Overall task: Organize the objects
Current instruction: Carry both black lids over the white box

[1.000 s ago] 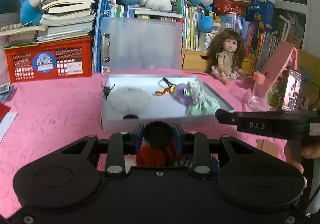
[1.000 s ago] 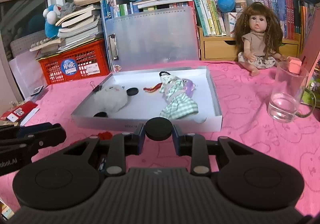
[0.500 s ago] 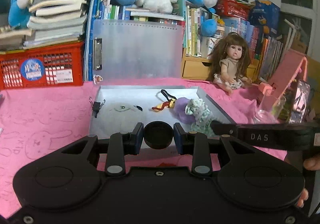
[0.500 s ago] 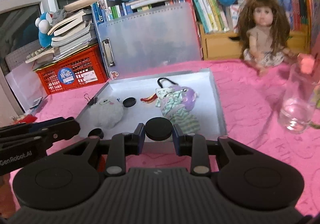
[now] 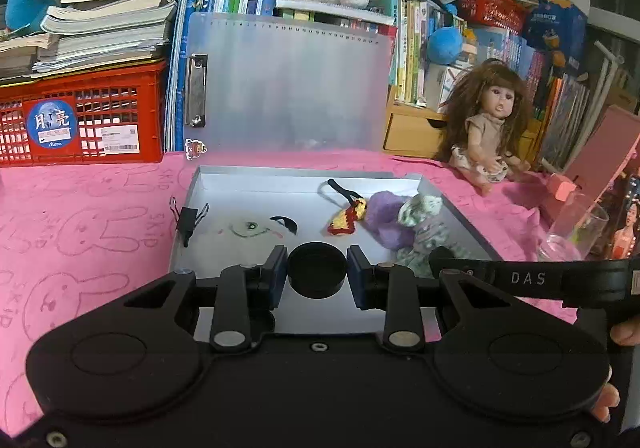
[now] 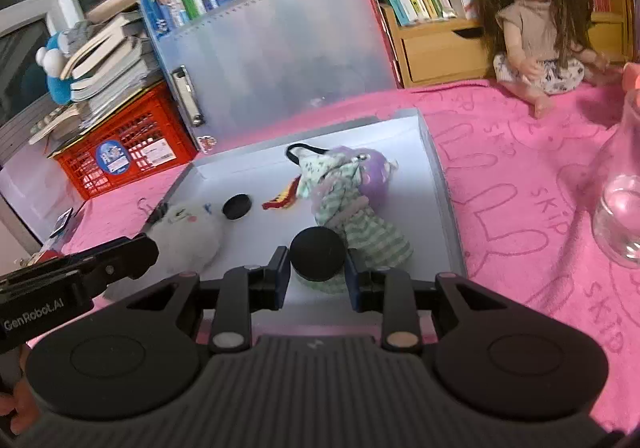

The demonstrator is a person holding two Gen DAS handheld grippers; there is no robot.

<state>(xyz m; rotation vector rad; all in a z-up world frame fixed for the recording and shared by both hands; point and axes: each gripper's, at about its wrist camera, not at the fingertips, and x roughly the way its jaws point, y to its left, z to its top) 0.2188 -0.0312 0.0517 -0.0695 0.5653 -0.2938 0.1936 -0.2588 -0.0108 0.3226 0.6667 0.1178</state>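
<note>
One pink surface [image 5: 80, 208] carries everything. At its back a frosted folder [image 5: 288, 88] stands upright, just behind a shallow white tray [image 5: 304, 170]. A doll [image 5: 488, 136] sits to the right of the folder, apart from the tray. A glass [image 6: 620, 216] stands on the cloth further right, well clear of the tray.

Inside the tray, a white plush [image 6: 188, 232] lies at the near left. A rag doll [image 6: 348, 208] in green check lies right of centre, its head against a purple plush [image 6: 376, 176]. A yellow-and-red yarn charm [image 5: 348, 216] lies just left of those two. A binder clip [image 5: 188, 218] grips the tray's left wall.

Both grippers point down over the tray's near edge, side by side. The left gripper [image 5: 317, 272] is clenched on a black disc [image 5: 317, 268], its pads against both sides. The right gripper [image 6: 317, 260] is likewise clamped on another disc [image 6: 317, 252], which shows in front of the rag doll's skirt.
</note>
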